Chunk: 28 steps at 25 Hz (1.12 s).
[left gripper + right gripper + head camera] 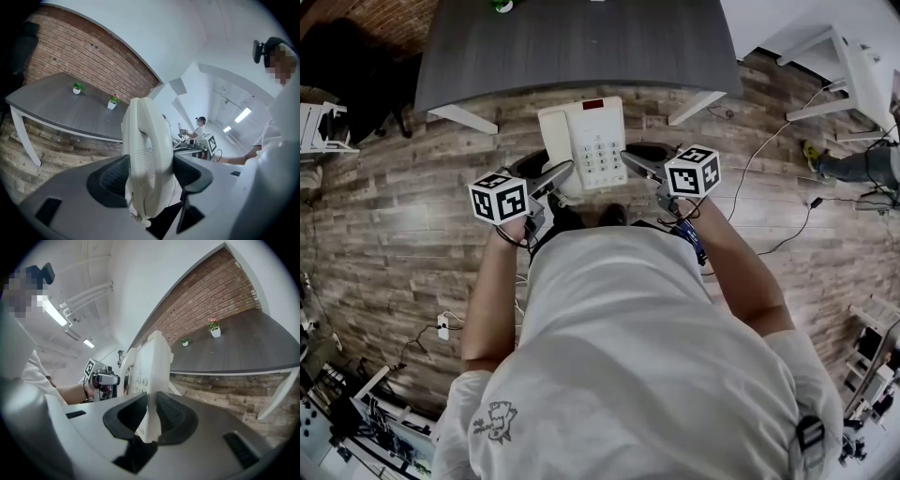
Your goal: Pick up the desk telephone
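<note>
Wood-plank floor (384, 244); grey bench (581, 47) at 12 o'clock. Desk telephone (586, 141): aloft before it, left gripper (555, 178) wide on handset (145, 150) side, right gripper (639, 161) narrow on base edge. Keep squeeze even, carry level.

Quick count: one desk telephone (584, 142), two tongs (left tongs (562, 174), right tongs (633, 159)), one bench (581, 47), two potted plants (77, 87) (112, 101).
</note>
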Each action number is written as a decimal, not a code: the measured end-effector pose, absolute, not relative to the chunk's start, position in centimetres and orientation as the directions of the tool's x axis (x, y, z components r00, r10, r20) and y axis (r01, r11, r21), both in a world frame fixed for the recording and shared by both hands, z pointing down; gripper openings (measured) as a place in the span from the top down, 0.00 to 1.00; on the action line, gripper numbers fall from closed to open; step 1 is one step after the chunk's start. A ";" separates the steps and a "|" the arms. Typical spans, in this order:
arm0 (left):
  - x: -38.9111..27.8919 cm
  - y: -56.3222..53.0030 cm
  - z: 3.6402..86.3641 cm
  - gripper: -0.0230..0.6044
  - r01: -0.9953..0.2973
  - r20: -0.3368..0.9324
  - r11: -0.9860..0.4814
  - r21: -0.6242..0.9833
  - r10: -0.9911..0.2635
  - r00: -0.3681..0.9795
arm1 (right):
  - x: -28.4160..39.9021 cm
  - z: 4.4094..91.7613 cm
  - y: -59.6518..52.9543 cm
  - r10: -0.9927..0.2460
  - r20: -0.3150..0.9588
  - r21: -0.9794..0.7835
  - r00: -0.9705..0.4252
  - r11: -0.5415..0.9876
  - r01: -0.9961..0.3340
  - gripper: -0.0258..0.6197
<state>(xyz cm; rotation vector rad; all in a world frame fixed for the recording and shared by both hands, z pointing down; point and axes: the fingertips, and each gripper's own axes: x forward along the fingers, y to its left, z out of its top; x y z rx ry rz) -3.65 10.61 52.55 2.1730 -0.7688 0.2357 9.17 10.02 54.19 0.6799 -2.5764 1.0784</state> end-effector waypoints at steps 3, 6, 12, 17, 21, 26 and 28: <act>-2.8 11.8 52.2 0.46 -0.606 0.408 -0.498 0.620 -0.455 0.791 | 9.9 53.9 11.2 -0.315 0.404 -0.599 -0.859 0.619 -0.508 0.85; -2.7 12.3 52.1 0.46 -0.610 0.409 -0.493 0.620 -0.461 0.788 | 10.2 53.9 11.6 -0.309 0.399 -0.599 -0.863 0.624 -0.501 0.85; -2.2 13.4 51.9 0.46 -0.617 0.405 -0.480 0.623 -0.477 0.780 | 10.6 53.7 12.5 -0.294 0.399 -0.602 -0.869 0.630 -0.490 0.85; -1.8 13.9 51.8 0.46 -0.618 0.398 -0.480 0.623 -0.485 0.779 | 11.0 53.6 13.0 -0.290 0.399 -0.597 -0.870 0.638 -0.487 0.85; -2.1 12.9 51.8 0.46 -0.616 0.399 -0.478 0.626 -0.483 0.779 | 10.8 53.5 12.0 -0.289 0.401 -0.598 -0.869 0.636 -0.488 0.85; -1.4 13.3 51.5 0.46 -0.616 0.399 -0.487 0.619 -0.481 0.781 | 11.4 53.4 12.5 -0.292 0.396 -0.600 -0.871 0.635 -0.486 0.85; -2.5 12.3 51.5 0.46 -0.614 0.399 -0.484 0.624 -0.478 0.782 | 10.3 53.4 11.5 -0.289 0.399 -0.604 -0.870 0.632 -0.486 0.85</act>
